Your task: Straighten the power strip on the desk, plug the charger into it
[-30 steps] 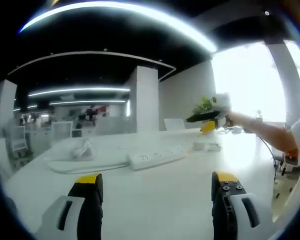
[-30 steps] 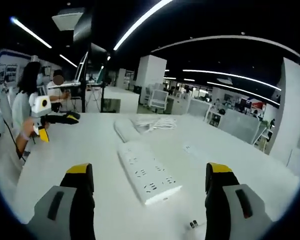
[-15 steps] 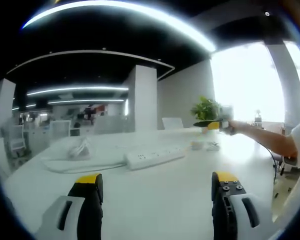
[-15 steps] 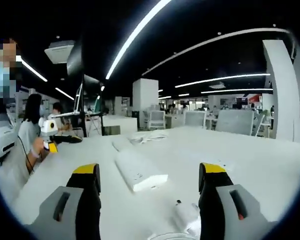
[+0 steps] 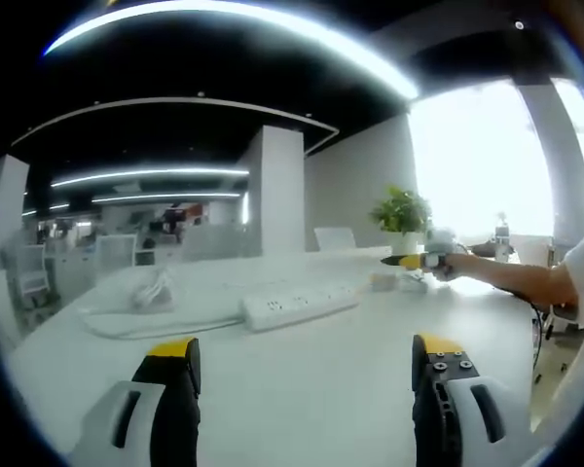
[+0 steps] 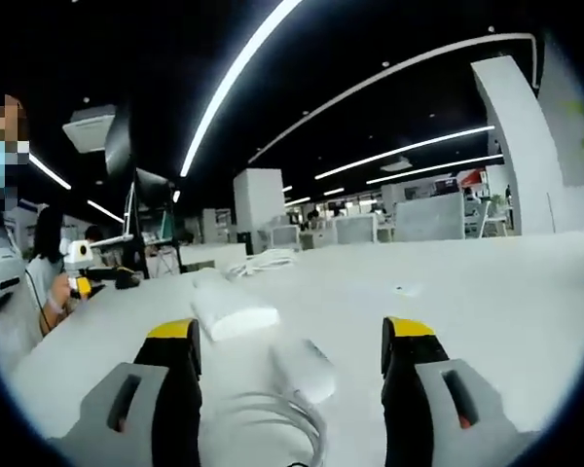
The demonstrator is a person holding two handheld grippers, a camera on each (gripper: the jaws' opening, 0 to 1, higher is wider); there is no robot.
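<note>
A long white power strip (image 5: 300,304) lies across the white desk (image 5: 302,389) in the left gripper view, well beyond my open left gripper (image 5: 302,389). The right gripper view looks low over the desk: the power strip's end (image 6: 232,309) points toward me, and a white charger (image 6: 305,368) with its coiled cable (image 6: 273,418) lies just in front, between the jaws of my right gripper (image 6: 290,375), which stand wide apart with nothing held. That right gripper (image 5: 419,260) also reaches in from the right of the left gripper view, near the strip's far end.
A loose bundle of white cable (image 5: 156,292) lies at the strip's left end. A potted plant (image 5: 401,212) stands at the far desk edge by bright windows. People sit at a monitor (image 6: 136,209) off to the left in the right gripper view.
My right gripper has dropped lower toward the desk and swung onto the charger, which now sits between its jaws. The left gripper has stayed in place.
</note>
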